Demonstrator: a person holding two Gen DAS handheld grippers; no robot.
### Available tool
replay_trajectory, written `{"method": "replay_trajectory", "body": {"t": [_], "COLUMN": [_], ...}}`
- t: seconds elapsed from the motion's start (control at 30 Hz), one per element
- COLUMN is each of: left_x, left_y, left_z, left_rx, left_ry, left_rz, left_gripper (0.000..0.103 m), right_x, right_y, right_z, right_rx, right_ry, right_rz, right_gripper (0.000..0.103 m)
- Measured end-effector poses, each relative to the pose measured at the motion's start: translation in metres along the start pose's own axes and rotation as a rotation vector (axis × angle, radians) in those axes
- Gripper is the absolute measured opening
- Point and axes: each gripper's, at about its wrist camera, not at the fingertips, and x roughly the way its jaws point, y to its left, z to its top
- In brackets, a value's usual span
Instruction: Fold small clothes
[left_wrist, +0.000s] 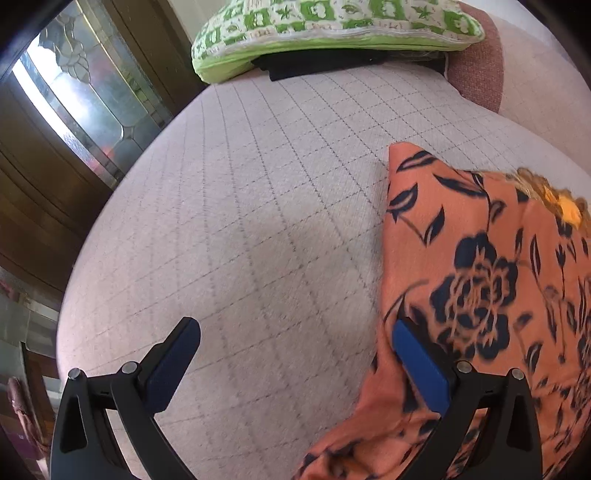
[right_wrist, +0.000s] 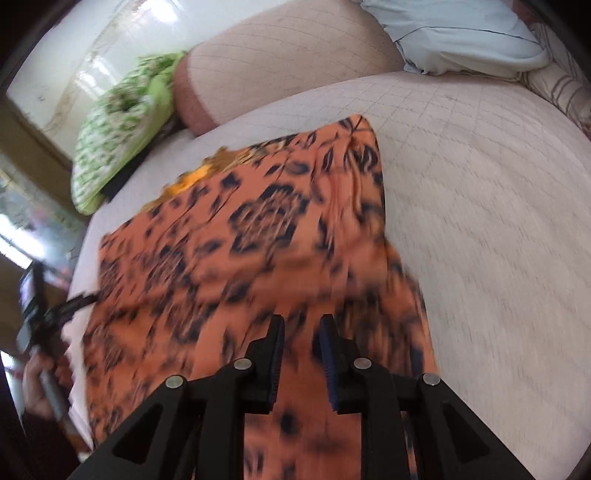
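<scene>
An orange garment (left_wrist: 480, 277) with a dark blue flower print lies spread on the pale quilted bed (left_wrist: 240, 203). A yellow lining shows at its far edge. My left gripper (left_wrist: 297, 328) is open wide at the garment's left edge. Its blue right pad (left_wrist: 417, 354) sits over the cloth and its left finger over bare bed. In the right wrist view the garment (right_wrist: 240, 240) fills the middle, blurred by motion. My right gripper (right_wrist: 302, 325) hovers over the garment's near part with only a narrow gap between its jaws. Cloth shows through the gap, and no pinch is visible.
A green-and-white patterned pillow (left_wrist: 332, 26) lies at the head of the bed over something black. A pink bolster (right_wrist: 280, 55) and a pale blue pillow (right_wrist: 461, 37) sit further along. A wooden door with glass (left_wrist: 74, 103) stands off the bed's left side. A hand (right_wrist: 37, 373) holds the left gripper.
</scene>
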Motion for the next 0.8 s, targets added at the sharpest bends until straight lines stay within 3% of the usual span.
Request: {"method": "replay_trajectory", "body": {"t": [0.13,0.2,0.3,0.4,0.47,0.53,0.67,0.8], "left_x": [-0.007,-0.016,-0.029,-0.043,-0.059,-0.064,-0.081,-0.090], "left_y": [0.005,0.013,0.021,0.030,0.034,0.035,0.043,0.061], "left_z": [-0.044,-0.061,-0.092,-0.128,-0.151,-0.173,-0.214,-0.235], "left_rx": [0.090,0.102,0.156,0.171,0.188,0.217,0.273,0.306], "left_ry": [-0.011,-0.063,-0.100,-0.123,-0.130,-0.118,-0.134,-0.081], "left_rz": [0.040,0.043,0.076,0.065,0.055,0.060,0.059,0.037], "left_gripper": [0.103,0.103,0.103,0.103,0.103,0.103,0.103,0.103], "right_x": [0.002,-0.008,-0.023,-0.029,-0.036,-0.041,-0.021,-0.030], "right_y": [-0.007,-0.006,0.005,0.014,0.018,0.022,0.048,0.043], "right_z": [-0.056,-0.076,-0.107,-0.129,-0.141,-0.154,-0.167,-0.171], "right_rx": [0.010,-0.015,-0.077,-0.113,-0.129,-0.157,-0.278,-0.234], "right_ry": [0.117,0.021,-0.005,0.008,0.032,0.049,0.067,0.100], "right_rz": [-0.019,-0.021,-0.069,-0.080,-0.061,-0.086,-0.185,-0.123], "right_gripper": [0.023,0.023,0.024,0.035,0.058,0.069,0.072,0.072]}}
